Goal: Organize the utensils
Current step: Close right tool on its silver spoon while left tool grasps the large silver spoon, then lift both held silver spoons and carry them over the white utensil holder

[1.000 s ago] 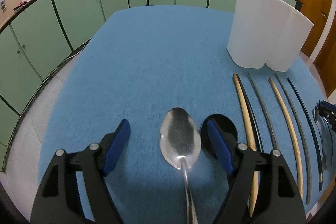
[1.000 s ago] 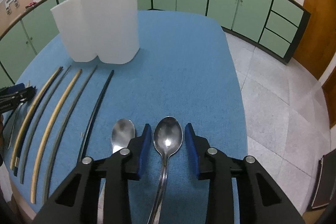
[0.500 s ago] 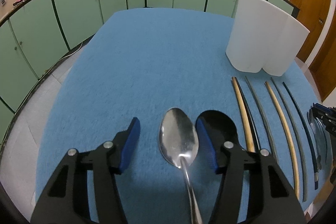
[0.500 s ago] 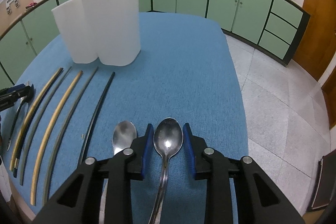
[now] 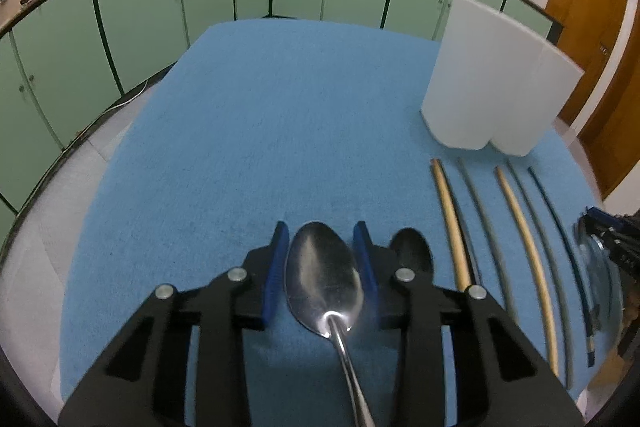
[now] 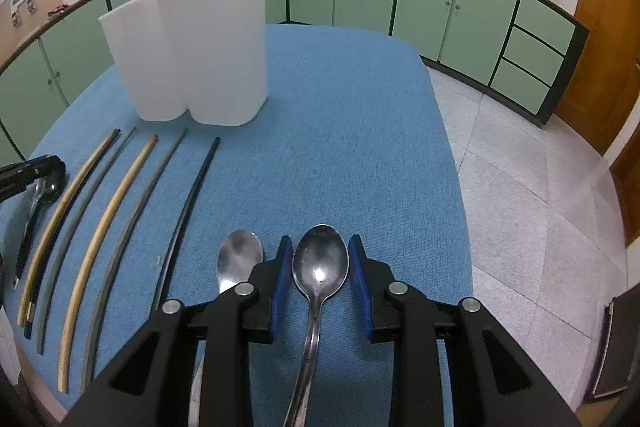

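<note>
In the left wrist view a large silver spoon lies on the blue cloth, its bowl between the blue pads of my left gripper. The jaws are closing and both pads sit against the bowl's edges. A darker spoon lies just right of the right finger. In the right wrist view my right gripper is shut on the bowl of another silver spoon. A smaller spoon lies just left of its left finger. Both held spoons rest on the cloth.
Several chopsticks lie in a row between the two grippers, also visible as the chopsticks in the left view. A white two-part holder stands beyond them. The table edge and tiled floor are to the right; green cabinets ring the room.
The left jaws have drawn in from wide apart until the pads flank the spoon bowl closely. The right jaws narrowed slightly onto their spoon. Neither hand has shifted.
</note>
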Demonstrator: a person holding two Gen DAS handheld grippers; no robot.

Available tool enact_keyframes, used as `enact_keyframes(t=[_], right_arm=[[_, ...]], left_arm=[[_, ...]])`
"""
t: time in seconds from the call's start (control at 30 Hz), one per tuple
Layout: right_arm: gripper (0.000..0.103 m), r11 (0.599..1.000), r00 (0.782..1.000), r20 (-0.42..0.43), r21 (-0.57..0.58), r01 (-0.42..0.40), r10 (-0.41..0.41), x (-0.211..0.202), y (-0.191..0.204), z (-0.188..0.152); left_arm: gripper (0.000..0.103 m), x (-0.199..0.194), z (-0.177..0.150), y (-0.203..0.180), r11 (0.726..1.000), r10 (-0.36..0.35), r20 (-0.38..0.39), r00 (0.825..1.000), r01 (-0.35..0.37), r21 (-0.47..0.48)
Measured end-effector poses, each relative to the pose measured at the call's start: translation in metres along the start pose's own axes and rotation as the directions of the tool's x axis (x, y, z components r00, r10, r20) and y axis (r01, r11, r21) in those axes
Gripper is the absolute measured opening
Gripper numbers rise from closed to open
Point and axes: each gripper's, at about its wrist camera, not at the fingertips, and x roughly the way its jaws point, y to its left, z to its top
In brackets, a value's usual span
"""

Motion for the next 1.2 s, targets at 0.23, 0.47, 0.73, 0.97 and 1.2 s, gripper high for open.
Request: enact_keyframes(t=[0.23, 0.47, 0.73, 0.97, 1.2], right_arm=[[0.028, 1.000, 0.997, 0.073, 0.010, 0.001, -0.002, -0.021, 0.000, 0.000], [0.028, 1.000, 0.984, 0.179, 0.004, 0.007, -0.008, -0.055, 0.005, 0.006], [0.028, 1.000, 0.960, 0.279, 0.013, 0.003, -0.007, -0.083, 0.008, 0.017], [0.028, 1.000, 0.927, 0.376, 0.009, -0.021, 0.016, -0.102, 0.015, 0.041], [0.028, 0.999, 0.895, 0.444, -0.003, -0.049, 0.045, -0.116, 0.022, 0.074]], left_arm=[[0.032, -0.036, 0.006, -0.005, 1.000, -0.016, 0.111, 0.994, 0.014, 0.019], [0.031, -0.068, 0.009, -0.012, 0.999, -0.023, 0.222, 0.975, 0.016, 0.037], [0.031, -0.095, 0.014, -0.018, 0.999, -0.014, 0.330, 0.944, -0.002, 0.048], [0.031, -0.116, 0.032, -0.029, 0.998, -0.032, 0.424, 0.905, 0.004, 0.066], [0.031, -0.129, 0.066, -0.055, 0.994, -0.071, 0.501, 0.862, 0.020, 0.107]])
